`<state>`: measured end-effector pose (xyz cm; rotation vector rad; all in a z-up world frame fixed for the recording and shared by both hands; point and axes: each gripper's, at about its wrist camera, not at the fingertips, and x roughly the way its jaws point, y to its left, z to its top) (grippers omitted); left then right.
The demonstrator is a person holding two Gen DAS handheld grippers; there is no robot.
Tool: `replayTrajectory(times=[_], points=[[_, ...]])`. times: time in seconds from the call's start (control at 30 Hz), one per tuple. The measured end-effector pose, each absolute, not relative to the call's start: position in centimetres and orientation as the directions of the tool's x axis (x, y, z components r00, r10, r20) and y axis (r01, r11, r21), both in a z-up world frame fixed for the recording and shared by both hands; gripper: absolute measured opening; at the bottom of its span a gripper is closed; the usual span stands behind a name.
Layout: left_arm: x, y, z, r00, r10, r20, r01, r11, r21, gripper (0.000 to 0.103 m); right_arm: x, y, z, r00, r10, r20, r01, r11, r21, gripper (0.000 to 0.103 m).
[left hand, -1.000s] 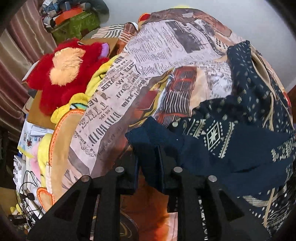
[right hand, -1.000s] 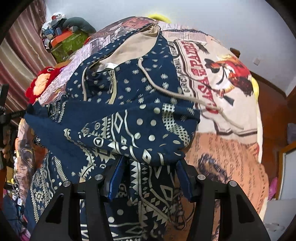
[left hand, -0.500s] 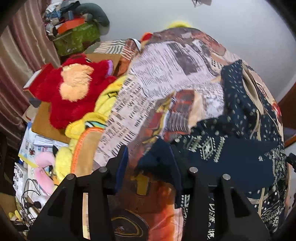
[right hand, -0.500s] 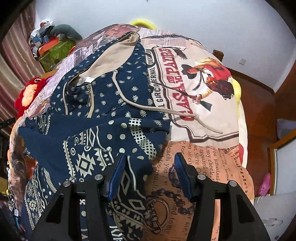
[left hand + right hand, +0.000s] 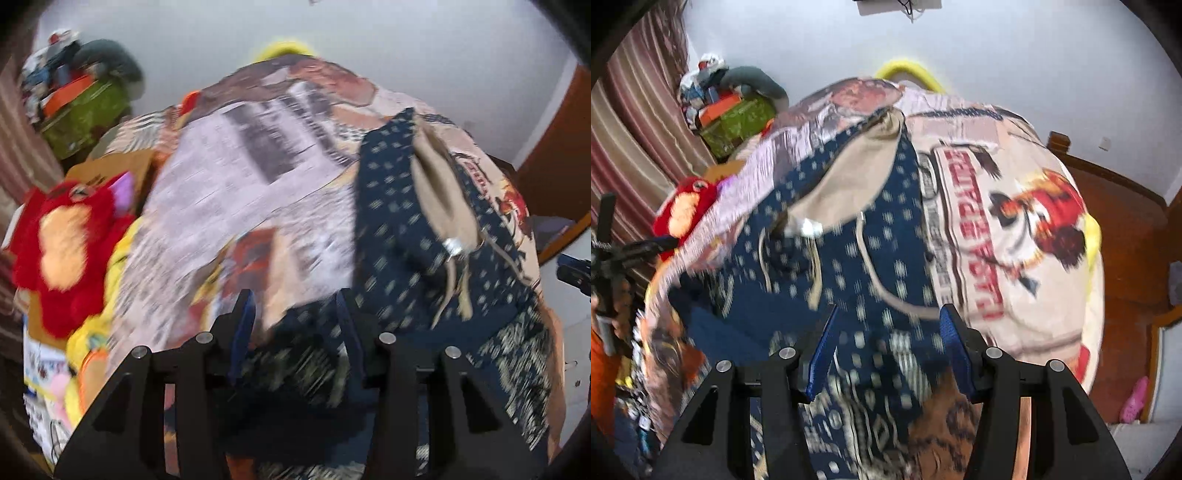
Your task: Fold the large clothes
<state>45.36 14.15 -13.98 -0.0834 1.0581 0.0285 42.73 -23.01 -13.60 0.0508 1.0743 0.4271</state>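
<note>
A navy hoodie (image 5: 399, 221) with white patterns lies spread on the printed bedspread (image 5: 258, 177), its beige-lined hood (image 5: 439, 199) toward the far end. My left gripper (image 5: 295, 332) hovers open over the hoodie's near left edge, and the cloth shows below the gap, not pinched. In the right wrist view the hoodie (image 5: 857, 266) fills the middle, drawstrings trailing toward me. My right gripper (image 5: 890, 347) stands open above its lower part, with nothing held. Both views are motion-blurred.
A red plush toy (image 5: 66, 251) and yellow things crowd the bed's left side, below a green box (image 5: 85, 118) piled with clutter. Striped curtains (image 5: 639, 140) hang on the left. Wooden floor (image 5: 1126, 240) with a pink slipper (image 5: 1134, 398) lies to the right.
My left gripper let go of the navy cloth, opened, and rose back from it. The right gripper also lifted and drew back, and the folded-over part now lies flat on the hoodie.
</note>
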Motion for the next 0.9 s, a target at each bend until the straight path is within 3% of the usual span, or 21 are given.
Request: replayTrajectory(times=[0.27,0.53,0.63,0.67,0.73,0.8,0.9], points=[[52.6,11.5,-16.2,0.492,-0.055,-0.869,-0.010,0.998,-0.069,0.046,51.3,-21.4,-16.0,0.354,0.438,-0.826,-0.245,0.896,0.370,0.053],[58.4,10.8,-20.8,0.449,-0.085,-0.890,-0.040,0.993,-0.115,0.046,56.8,-18.9,-19.8,0.332,0.380,-0.863,-0.252,0.918,0.307,0.053],[59.5,11.0,-21.5,0.454,-0.104,-0.885,-0.066,0.986,-0.150,0.046,57.9,-18.2,-21.9,0.303,0.394,-0.868,-0.238,0.913,0.332,0.049],[59.8,11.1,-21.9,0.447,-0.118,-0.887,-0.077,0.982,-0.170,0.045,58.1,-18.2,-22.3,0.302,0.415,-0.858,-0.227,0.906,0.358,0.042],[60.3,11.4,-22.7,0.417,-0.167,-0.894,-0.101,0.968,-0.228,0.034,58.3,-18.0,-23.0,0.299,0.438,-0.848,-0.208,0.897,0.390,0.033],[60.3,11.6,-23.2,0.400,-0.232,-0.887,-0.116,0.947,-0.300,0.012,58.2,-17.6,-23.2,0.307,0.433,-0.848,-0.206,0.900,0.385,0.023],[59.9,10.9,-22.6,0.426,-0.231,-0.875,-0.105,0.948,-0.301,0.003,57.6,-17.2,-22.8,0.307,0.447,-0.840,-0.221,0.892,0.394,0.012]])
